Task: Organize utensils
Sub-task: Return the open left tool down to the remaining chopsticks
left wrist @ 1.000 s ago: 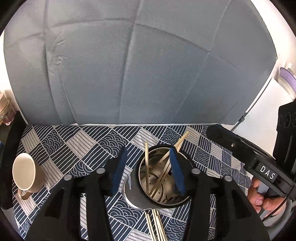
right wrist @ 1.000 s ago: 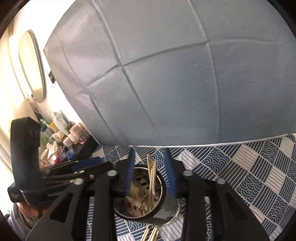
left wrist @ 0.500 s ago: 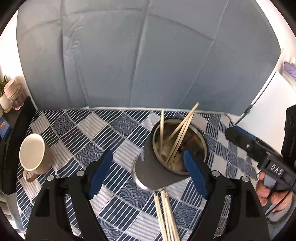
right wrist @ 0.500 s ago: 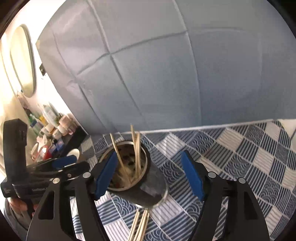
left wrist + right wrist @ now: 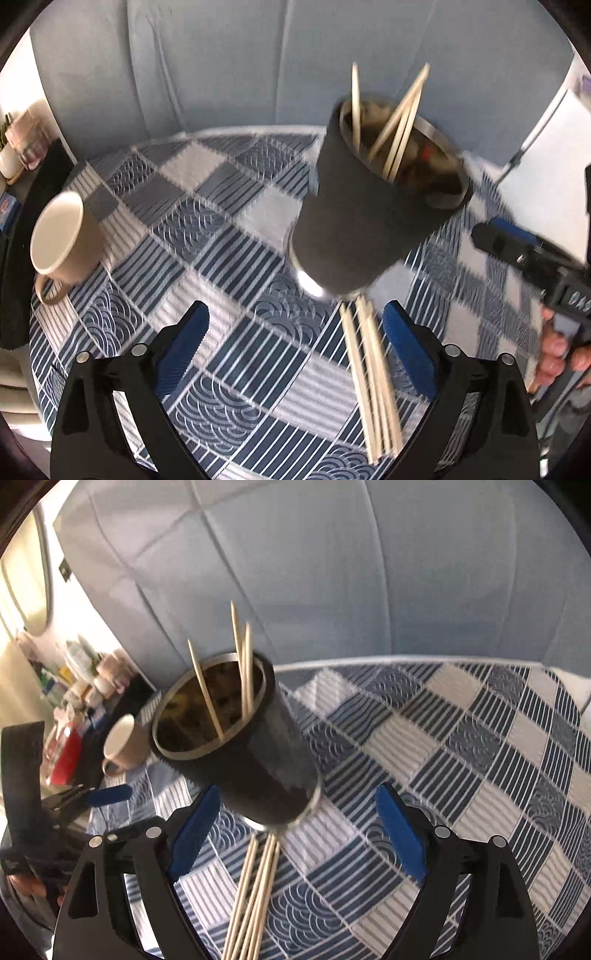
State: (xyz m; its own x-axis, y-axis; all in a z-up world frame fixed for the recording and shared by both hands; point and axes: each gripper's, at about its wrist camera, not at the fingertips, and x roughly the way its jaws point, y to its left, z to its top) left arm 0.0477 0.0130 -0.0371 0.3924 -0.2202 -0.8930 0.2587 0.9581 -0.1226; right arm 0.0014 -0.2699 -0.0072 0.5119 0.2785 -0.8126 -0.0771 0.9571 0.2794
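Left wrist view: left gripper (image 5: 293, 345) and right gripper (image 5: 295, 830), both spread empty, have backed farther from the chopstick holder (image 5: 365, 206); loose chopsticks (image 5: 371, 384) blur.

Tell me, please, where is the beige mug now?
The beige mug stands at the far left of the patterned tablecloth in the left wrist view, well left of the black holder with chopsticks.

Both grippers, left (image 5: 295, 350) and right (image 5: 301, 830), backed off holder (image 5: 369, 214); jaws spread wide.
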